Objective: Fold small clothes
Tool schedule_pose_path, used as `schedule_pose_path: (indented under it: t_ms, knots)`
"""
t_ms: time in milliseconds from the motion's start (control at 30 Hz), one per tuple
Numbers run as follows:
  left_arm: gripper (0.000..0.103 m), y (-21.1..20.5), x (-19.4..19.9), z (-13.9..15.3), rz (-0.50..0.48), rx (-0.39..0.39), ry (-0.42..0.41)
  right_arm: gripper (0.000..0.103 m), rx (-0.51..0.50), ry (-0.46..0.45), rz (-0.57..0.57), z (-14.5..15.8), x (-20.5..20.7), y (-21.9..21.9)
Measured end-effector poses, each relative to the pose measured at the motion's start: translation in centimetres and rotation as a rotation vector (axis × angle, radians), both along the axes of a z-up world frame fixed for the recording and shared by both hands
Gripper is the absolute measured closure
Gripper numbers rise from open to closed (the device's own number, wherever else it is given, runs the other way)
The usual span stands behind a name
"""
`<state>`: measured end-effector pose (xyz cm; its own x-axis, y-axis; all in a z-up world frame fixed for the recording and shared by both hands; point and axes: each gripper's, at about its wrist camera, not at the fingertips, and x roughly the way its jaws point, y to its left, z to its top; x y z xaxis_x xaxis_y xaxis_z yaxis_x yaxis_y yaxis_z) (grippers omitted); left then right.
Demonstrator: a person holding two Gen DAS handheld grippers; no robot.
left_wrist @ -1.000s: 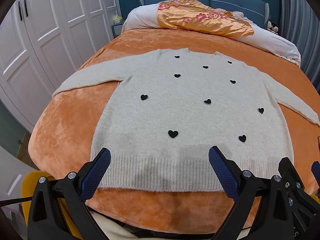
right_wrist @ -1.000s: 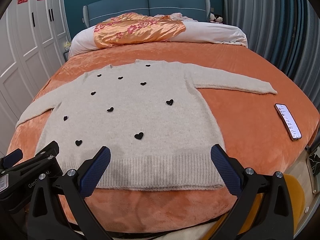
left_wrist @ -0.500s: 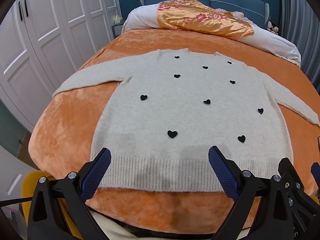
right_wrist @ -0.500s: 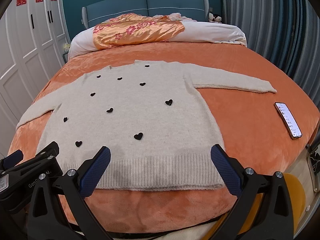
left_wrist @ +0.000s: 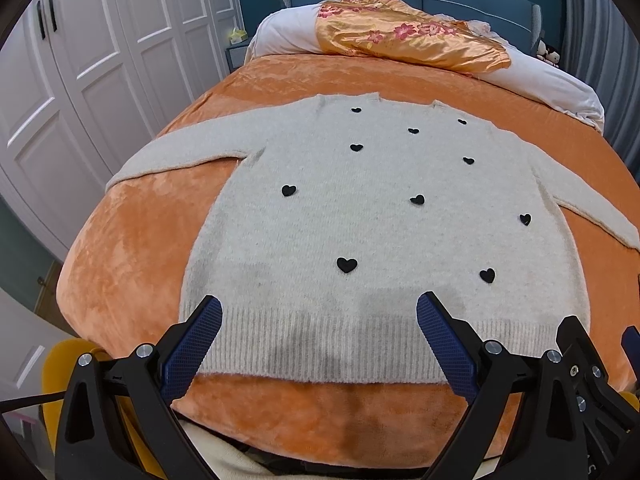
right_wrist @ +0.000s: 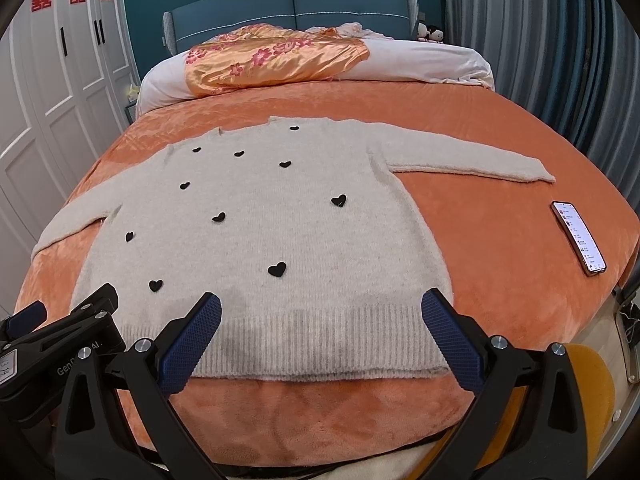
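Observation:
A cream knit sweater (left_wrist: 372,220) (right_wrist: 264,240) with small black hearts lies flat, front up, on the orange bedspread (left_wrist: 132,248), both sleeves spread out to the sides and its ribbed hem toward me. My left gripper (left_wrist: 318,312) hovers open above the hem, left of its middle, with nothing between the blue pads. My right gripper (right_wrist: 320,310) hangs open over the hem's right half, also empty. The left gripper's body (right_wrist: 60,344) shows at the lower left of the right wrist view.
A phone (right_wrist: 578,242) lies screen up on the bedspread near the right edge. Orange floral bedding (left_wrist: 408,40) and white pillows sit at the headboard. White wardrobes (left_wrist: 80,60) stand left of the bed, curtains (right_wrist: 540,40) on the right.
Both views rose very slightly; the sweater and the open grippers are otherwise as before.

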<state>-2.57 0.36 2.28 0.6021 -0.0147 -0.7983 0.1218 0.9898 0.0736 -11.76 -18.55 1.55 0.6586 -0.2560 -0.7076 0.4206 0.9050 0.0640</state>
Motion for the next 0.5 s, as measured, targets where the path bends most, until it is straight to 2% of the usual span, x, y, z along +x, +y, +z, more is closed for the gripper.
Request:
schedule_pose_path:
  t_ms: [233, 333, 500]
  knots:
    - [0.005, 0.4, 0.9, -0.7, -0.002, -0.019, 0.036, 0.005, 0.012, 0.000, 0.030, -0.8, 0.6, -0.9]
    - [0.006, 1.7, 1.8, -0.4, 0.024, -0.057, 0.004, 0.005, 0.057, -0.009, -0.001, -1.1, 1.1, -4.7]
    - [0.005, 4.0, 4.9, -0.3, 0.051, -0.112, -0.007, 0.005, 0.186, -0.082, -0.131, -2.6, 1.7, -16.7]
